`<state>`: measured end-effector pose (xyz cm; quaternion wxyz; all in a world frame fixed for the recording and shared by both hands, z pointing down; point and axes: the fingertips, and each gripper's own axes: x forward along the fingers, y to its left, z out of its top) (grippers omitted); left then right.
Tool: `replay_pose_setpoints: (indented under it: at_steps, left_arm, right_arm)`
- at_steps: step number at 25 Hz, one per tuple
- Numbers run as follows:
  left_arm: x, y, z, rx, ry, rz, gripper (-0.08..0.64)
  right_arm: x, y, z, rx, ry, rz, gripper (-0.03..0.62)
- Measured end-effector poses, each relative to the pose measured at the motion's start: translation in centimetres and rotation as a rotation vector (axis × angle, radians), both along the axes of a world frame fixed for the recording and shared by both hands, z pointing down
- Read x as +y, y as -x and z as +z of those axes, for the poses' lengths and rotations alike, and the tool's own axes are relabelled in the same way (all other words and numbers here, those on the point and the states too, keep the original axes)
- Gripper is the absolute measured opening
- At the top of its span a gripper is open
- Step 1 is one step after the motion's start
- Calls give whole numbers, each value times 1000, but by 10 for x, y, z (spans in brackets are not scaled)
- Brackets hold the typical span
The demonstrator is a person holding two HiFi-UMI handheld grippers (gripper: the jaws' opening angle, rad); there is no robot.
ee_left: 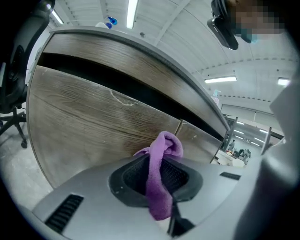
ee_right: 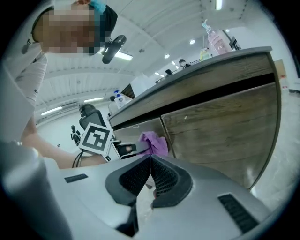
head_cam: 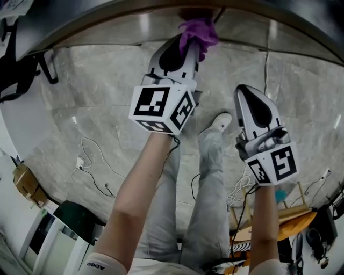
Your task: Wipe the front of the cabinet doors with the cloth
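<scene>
A purple cloth (head_cam: pixel 198 33) is pinched in my left gripper (head_cam: pixel 189 43), which is shut on it and held up near the cabinet front. In the left gripper view the cloth (ee_left: pixel 161 176) hangs out between the jaws, its bunched top close to the wood-grain cabinet door (ee_left: pixel 93 126) beside the door seam. My right gripper (head_cam: pixel 251 107) is lower and to the right, shut with nothing in it. The right gripper view shows its jaws (ee_right: pixel 150 176) closed together, the cloth (ee_right: pixel 153 143) and the right-hand cabinet door (ee_right: pixel 220 131) beyond.
A grey countertop edge (head_cam: pixel 161 11) runs over the doors. Bottles (ee_right: pixel 216 40) stand on the counter. An office chair (head_cam: pixel 19 70) is at the left. Cables (head_cam: pixel 94 161) lie on the marble floor, with boxes and clutter (head_cam: pixel 290 231) at the lower right.
</scene>
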<state>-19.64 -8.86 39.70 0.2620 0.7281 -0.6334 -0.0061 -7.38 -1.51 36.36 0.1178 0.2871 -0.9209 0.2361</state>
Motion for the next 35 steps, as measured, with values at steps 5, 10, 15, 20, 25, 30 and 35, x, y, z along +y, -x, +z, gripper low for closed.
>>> replay_pose_setpoints:
  at_steps: [5, 10, 15, 20, 25, 30, 35]
  left_arm:
    - [-5, 27, -4, -2, -19, 3, 58]
    - [3, 65, -4, -2, -25, 3, 58]
    - [23, 126, 5, -1, -6, -71, 58]
    - [45, 200, 12, -50, 15, -140, 58]
    - [62, 266, 15, -80, 21, -213, 58]
    - [77, 298, 13, -90, 21, -280, 58]
    - [89, 318, 13, -103, 23, -335, 58]
  right_arm:
    - [11, 25, -3, -10, -28, -43, 29]
    - [26, 56, 9, 15, -9, -80, 29]
    - [32, 95, 16, 17, 14, -109, 29]
    - [33, 138, 20, 1, 36, -116, 29]
    - [33, 171, 28, -9, 44, -122, 29]
    - [35, 185, 33, -15, 51, -137, 29]
    - [44, 198, 34, -15, 44, -166, 29]
